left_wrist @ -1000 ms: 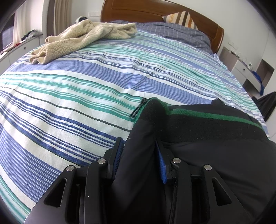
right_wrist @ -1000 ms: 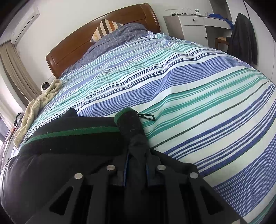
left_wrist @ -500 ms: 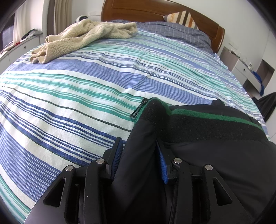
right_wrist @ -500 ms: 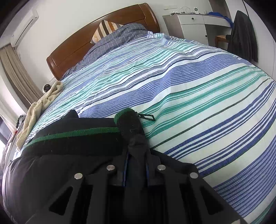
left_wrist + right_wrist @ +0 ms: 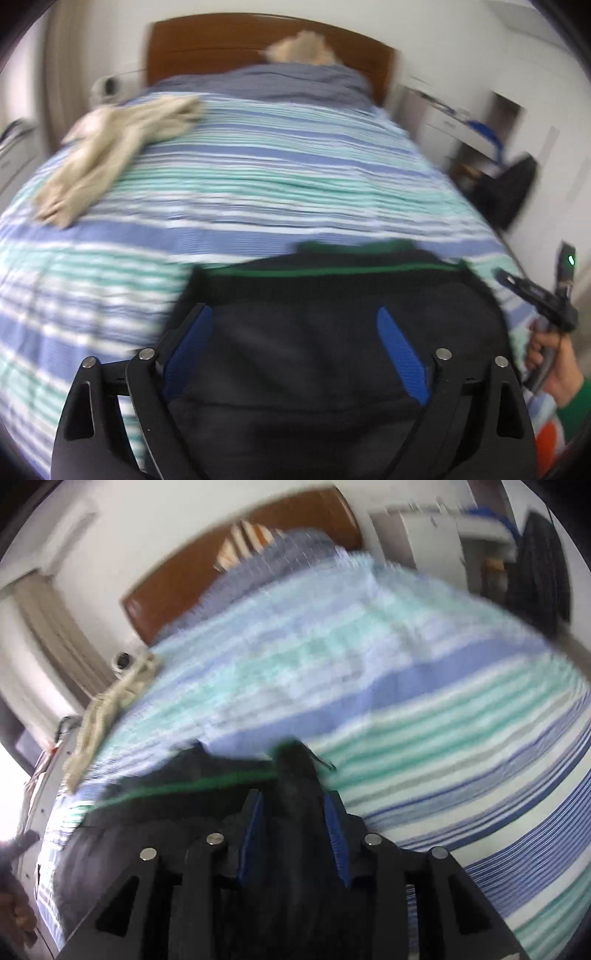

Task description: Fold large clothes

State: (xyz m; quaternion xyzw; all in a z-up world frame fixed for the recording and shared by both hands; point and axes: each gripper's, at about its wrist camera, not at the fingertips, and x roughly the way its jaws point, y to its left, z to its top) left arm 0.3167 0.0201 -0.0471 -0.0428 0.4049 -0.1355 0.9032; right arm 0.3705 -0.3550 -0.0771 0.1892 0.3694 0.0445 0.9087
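Observation:
A black jacket (image 5: 325, 302) with a green-edged collar band lies on the striped bed (image 5: 258, 177). My left gripper (image 5: 293, 317) is open wide above the jacket, with nothing between its blue pads. My right gripper (image 5: 293, 805) has its jaws parted a little around a black fold of the jacket (image 5: 295, 775) by the zipper end; they no longer pinch it tight. The right gripper also shows in the left wrist view (image 5: 535, 295), held by a hand. Both views are blurred by motion.
A beige fleece garment (image 5: 110, 147) lies at the bed's far left. Pillows (image 5: 295, 70) sit against the wooden headboard (image 5: 221, 48). A white dresser (image 5: 424, 535) and a dark garment on a chair (image 5: 535, 572) stand to the right of the bed.
My left gripper has opened wide, let go of the jacket fold and pulled back. My right gripper's jaws have widened around their fold. Both cameras moved fast and tilted.

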